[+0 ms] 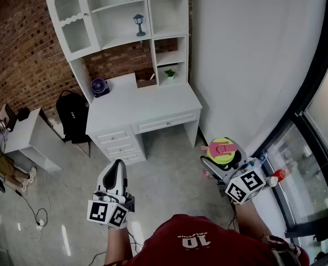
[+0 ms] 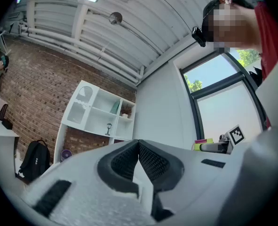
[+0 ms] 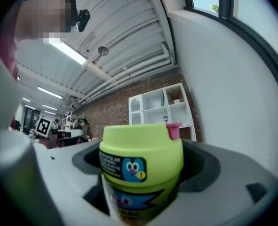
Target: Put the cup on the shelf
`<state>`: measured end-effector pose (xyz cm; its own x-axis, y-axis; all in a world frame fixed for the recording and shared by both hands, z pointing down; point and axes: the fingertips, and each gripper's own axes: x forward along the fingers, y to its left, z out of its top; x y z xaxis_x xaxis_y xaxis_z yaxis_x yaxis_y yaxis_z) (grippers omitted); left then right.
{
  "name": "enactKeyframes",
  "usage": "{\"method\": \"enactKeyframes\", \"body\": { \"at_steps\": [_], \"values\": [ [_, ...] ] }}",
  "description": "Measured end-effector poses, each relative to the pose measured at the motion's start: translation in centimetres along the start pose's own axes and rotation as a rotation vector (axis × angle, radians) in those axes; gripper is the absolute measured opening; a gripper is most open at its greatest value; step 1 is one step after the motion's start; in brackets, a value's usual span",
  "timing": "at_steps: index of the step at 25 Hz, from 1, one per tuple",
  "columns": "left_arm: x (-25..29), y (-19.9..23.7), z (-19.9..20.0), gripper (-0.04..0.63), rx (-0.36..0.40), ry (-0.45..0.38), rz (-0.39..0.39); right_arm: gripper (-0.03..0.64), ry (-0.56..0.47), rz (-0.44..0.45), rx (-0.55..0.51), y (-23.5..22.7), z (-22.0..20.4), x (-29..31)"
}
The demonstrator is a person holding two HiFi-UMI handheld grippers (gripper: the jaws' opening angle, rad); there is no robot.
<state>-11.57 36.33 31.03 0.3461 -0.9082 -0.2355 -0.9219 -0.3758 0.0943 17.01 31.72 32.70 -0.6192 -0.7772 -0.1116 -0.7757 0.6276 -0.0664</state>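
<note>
Brick wall behind white shelf over desk; right claw clamped on cup, left claw closed.

Left fingers together, right fingers clamped.

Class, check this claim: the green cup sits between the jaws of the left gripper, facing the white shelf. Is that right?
No: the green cup sits between the jaws of the right gripper, facing the white shelf. The right gripper view shows it; the left gripper is shut and empty.
</note>
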Motion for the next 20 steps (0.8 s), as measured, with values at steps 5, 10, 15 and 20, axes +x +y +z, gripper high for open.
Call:
{"method": "enactKeyframes", "body": {
  "at_steps": [5, 10, 15, 20],
  "values": [
    [-0.3, 0.4, 0.3, -0.012, 0.019, 0.0, 0.006, 0.446, -0.006, -0.001, -0.002, 0.2, 0.2, 0.4],
    [-0.9, 1.0, 0.5, -0.012, 0.024, -0.001, 0.02, 0.446, -0.009, 0.002, -0.012, 0.6, 0.4, 0.8],
    [-1.2, 1.5, 0.6, -0.012, 0.017, -0.008, 0.026, 0.446, -0.014, 0.004, -0.014, 1.0, 0.5, 1.1],
    [-1.4, 1.9, 0.4, -0.012, 0.013, 0.0, 0.021, 0.446, -0.018, 0.0, -0.015, 1.4, 0.6, 1.3]
  ]
}}
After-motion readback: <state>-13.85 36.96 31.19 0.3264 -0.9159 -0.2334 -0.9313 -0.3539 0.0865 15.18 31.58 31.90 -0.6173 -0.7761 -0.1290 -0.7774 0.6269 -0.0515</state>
